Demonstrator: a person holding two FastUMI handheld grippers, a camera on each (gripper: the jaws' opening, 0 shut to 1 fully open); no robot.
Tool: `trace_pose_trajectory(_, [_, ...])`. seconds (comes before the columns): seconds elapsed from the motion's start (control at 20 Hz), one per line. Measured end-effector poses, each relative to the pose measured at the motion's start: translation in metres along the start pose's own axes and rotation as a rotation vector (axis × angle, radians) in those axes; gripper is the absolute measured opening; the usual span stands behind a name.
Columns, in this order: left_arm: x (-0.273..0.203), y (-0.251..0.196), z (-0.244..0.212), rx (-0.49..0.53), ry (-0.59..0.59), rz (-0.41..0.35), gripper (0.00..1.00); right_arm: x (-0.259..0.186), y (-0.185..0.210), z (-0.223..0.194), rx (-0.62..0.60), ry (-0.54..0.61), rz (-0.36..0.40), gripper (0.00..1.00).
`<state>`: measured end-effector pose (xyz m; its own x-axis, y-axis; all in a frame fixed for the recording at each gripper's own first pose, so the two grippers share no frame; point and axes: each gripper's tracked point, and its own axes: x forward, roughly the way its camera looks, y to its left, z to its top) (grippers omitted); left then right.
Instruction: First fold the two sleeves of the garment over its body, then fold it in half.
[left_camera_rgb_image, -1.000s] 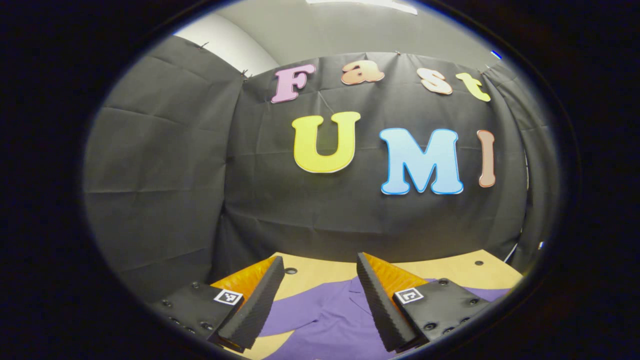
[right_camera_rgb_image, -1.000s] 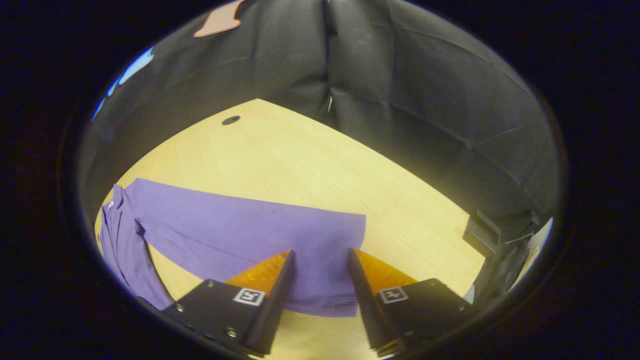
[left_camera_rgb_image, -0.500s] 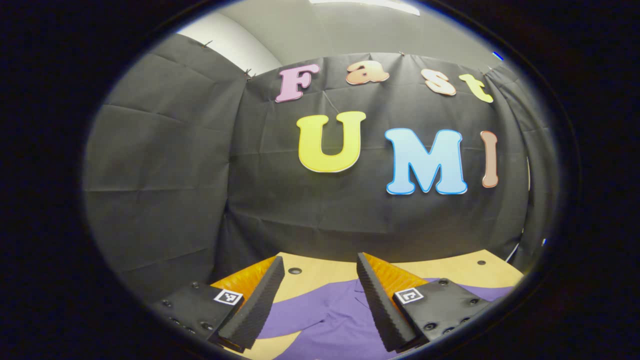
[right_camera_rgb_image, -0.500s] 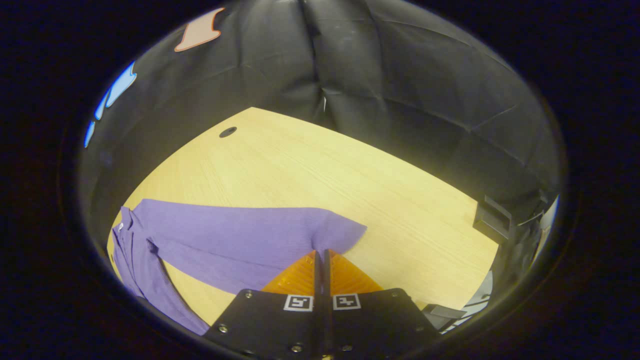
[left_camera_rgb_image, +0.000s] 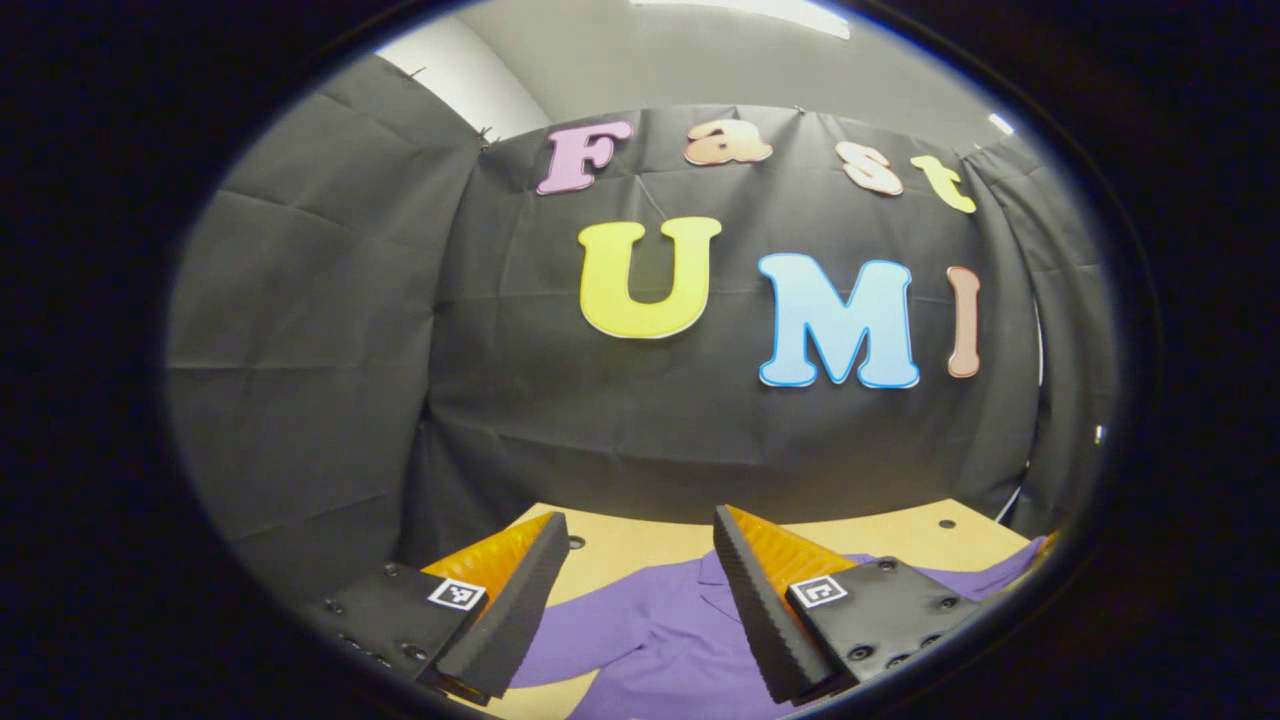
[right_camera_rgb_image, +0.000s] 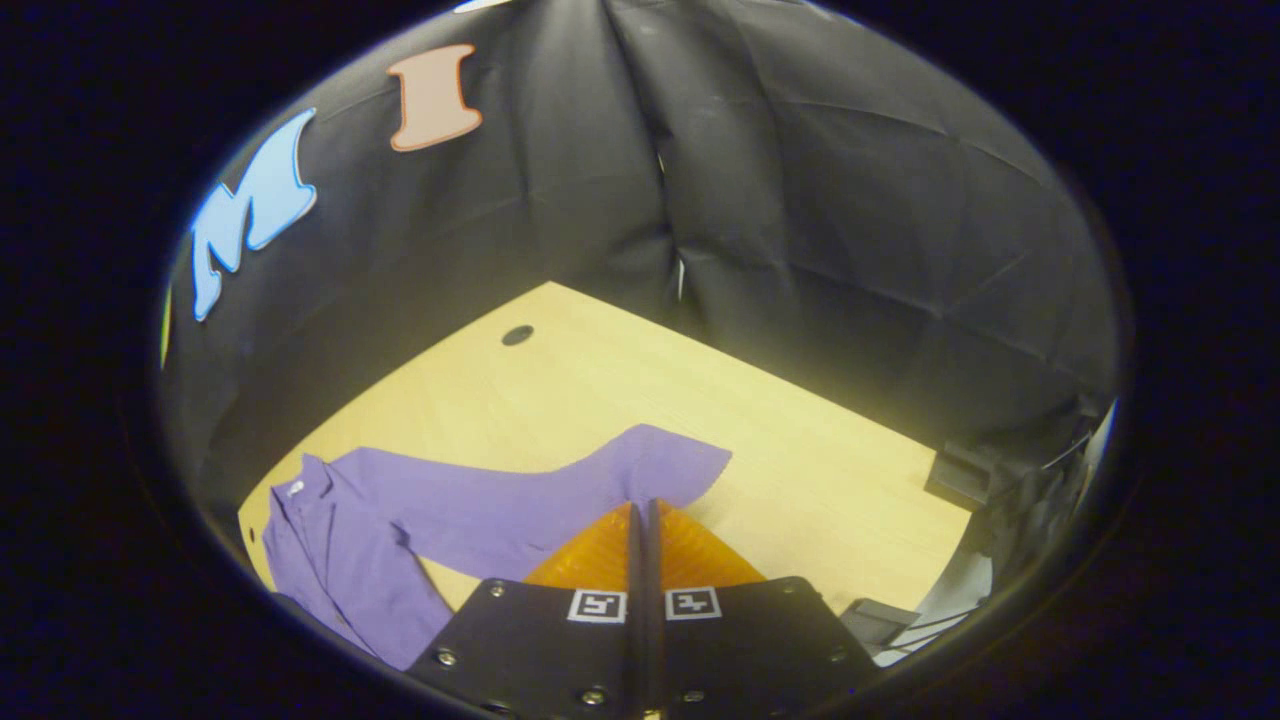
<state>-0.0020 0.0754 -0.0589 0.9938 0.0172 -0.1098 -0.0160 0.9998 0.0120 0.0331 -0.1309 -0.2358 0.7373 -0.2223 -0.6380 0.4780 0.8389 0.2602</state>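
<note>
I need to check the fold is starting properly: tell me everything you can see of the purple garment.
The purple garment is a collared shirt of finely ribbed fabric, lying unfolded on the wooden table. One long sleeve stretches away from the body; its cuff end rises off the table where the right gripper is shut on it. In the left gripper view, the collar and body lie under the open left gripper, which doesn't touch them.

No readable text, brand or number apart from the booth wall. Square black-and-white coded markers (right_camera_rgb_image: 597, 605) sit on the gripper finger bases, carrying patterns only; a second pair (left_camera_rgb_image: 457, 594) likewise.
</note>
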Motion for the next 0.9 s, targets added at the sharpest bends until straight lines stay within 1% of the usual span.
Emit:
trace_pose_trajectory(0.1, [0.008,0.002,-0.001,0.004,-0.001,-0.024,0.93,-0.011,0.028,0.019,-0.001,-0.041,0.041,0.00])
trace_pose_trajectory(0.25, [0.014,0.011,0.001,0.003,-0.012,-0.039,0.93,-0.026,0.079,0.042,-0.040,-0.096,0.116,0.00])
trace_pose_trajectory(0.4, [0.012,0.021,-0.003,-0.007,-0.010,-0.043,0.93,-0.036,0.127,0.052,-0.088,-0.123,0.183,0.00])
trace_pose_trajectory(0.6, [0.003,0.051,-0.002,-0.014,-0.013,0.006,0.93,-0.052,0.186,0.057,-0.125,-0.145,0.273,0.00])
trace_pose_trajectory(0.75, [-0.006,0.078,-0.006,-0.015,-0.012,0.058,0.93,-0.058,0.230,0.059,-0.159,-0.158,0.343,0.00])
trace_pose_trajectory(0.9, [-0.017,0.103,-0.016,0.013,0.000,0.122,0.93,-0.067,0.276,0.049,-0.200,-0.159,0.421,0.00])
